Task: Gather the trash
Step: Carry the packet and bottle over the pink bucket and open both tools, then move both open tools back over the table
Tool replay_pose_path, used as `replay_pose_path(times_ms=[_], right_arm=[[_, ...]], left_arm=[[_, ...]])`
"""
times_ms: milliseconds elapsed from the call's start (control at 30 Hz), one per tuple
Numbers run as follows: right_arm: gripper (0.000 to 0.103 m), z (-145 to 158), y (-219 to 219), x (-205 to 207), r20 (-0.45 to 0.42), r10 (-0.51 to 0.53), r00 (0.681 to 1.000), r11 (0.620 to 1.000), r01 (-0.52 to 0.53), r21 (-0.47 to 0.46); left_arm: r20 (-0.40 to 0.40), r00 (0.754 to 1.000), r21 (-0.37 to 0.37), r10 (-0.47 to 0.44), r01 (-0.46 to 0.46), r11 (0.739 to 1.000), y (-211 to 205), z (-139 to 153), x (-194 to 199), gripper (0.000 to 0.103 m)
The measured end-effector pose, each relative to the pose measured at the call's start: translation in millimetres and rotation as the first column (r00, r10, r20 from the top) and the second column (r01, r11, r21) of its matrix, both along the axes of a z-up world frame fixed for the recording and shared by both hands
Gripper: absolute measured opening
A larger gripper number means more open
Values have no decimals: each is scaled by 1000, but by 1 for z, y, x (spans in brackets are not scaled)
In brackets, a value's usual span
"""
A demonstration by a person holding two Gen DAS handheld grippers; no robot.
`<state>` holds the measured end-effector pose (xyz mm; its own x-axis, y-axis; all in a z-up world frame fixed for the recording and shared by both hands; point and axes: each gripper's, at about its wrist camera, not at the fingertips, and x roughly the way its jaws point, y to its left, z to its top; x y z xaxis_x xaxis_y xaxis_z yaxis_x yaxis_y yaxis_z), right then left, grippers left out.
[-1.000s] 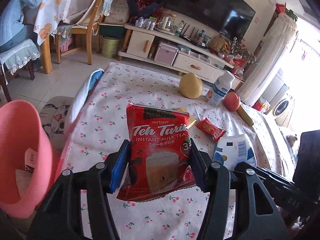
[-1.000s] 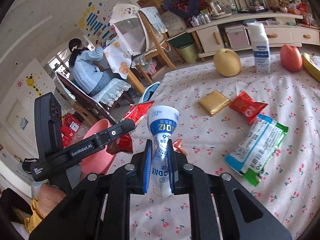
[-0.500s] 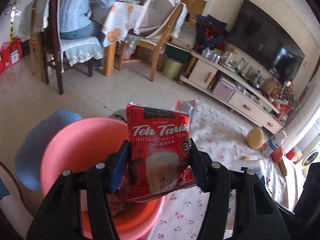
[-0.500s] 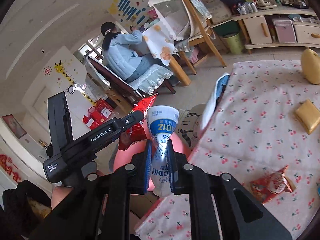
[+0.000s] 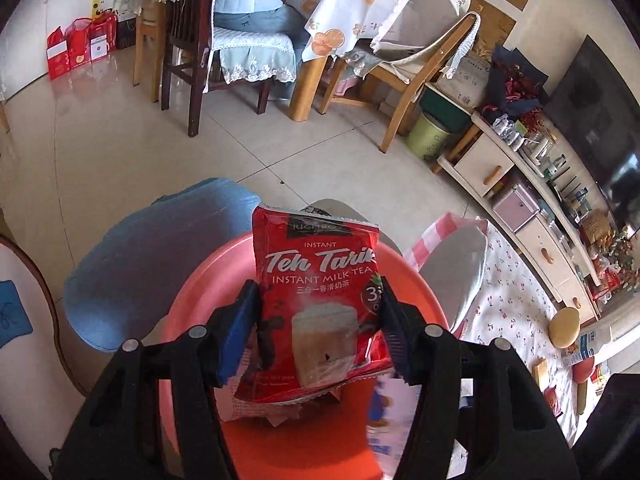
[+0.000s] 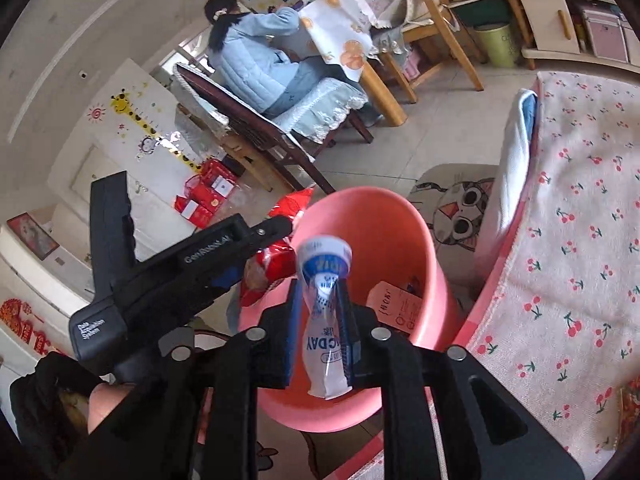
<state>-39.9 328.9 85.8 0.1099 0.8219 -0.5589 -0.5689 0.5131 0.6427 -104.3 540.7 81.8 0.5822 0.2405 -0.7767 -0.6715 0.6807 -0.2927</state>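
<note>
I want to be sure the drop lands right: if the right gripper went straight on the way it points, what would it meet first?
Most likely the pink bin: the right gripper, jaws opening around the white pouch, points into its mouth, though depth is unclear.

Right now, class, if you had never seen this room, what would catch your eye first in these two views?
The red Teh Tarik sachet fills the left wrist view, clamped in the left gripper above the pink bin. In the right wrist view, the right gripper, jaws opening, has a white and blue pouch between them over that bin.
</note>
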Motion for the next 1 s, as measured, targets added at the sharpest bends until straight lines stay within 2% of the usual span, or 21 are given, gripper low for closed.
replay_pose_path(times_ms=[67,133,267,333,533,700,867,1000], right_arm=[[45,0,-9,-1,5,-18,1000,1000,18,10],[54,3,-21,-3,29,-41,999,999,41,2],[74,12,-52,-11,111,-87,990,995,92,-40],[80,14,-70,-18,153,-107,982,991,118,-64],[87,18,-114,-38,261,-136,956,973,179,-147],[89,23,-142,-51,330,-142,933,958,214,-192],[91,30,-167,-64,400,-154,904,944,254,-211],[91,37,-194,-68,419,-192,887,939,291,-185]], left_arm=[[-6,1000,1,25,-25,1000,0,-2,-2,72],[5,999,11,44,-44,999,-6,-1,-5,79],[16,1000,57,18,-19,998,-18,5,-1,84],[22,1000,76,0,-2,997,-25,7,3,84],[105,992,151,-76,60,987,-58,21,7,92],[211,966,171,-151,116,978,-90,31,9,95],[290,939,134,-184,151,979,-120,32,8,98],[321,921,86,-219,202,976,-143,28,10,99]])
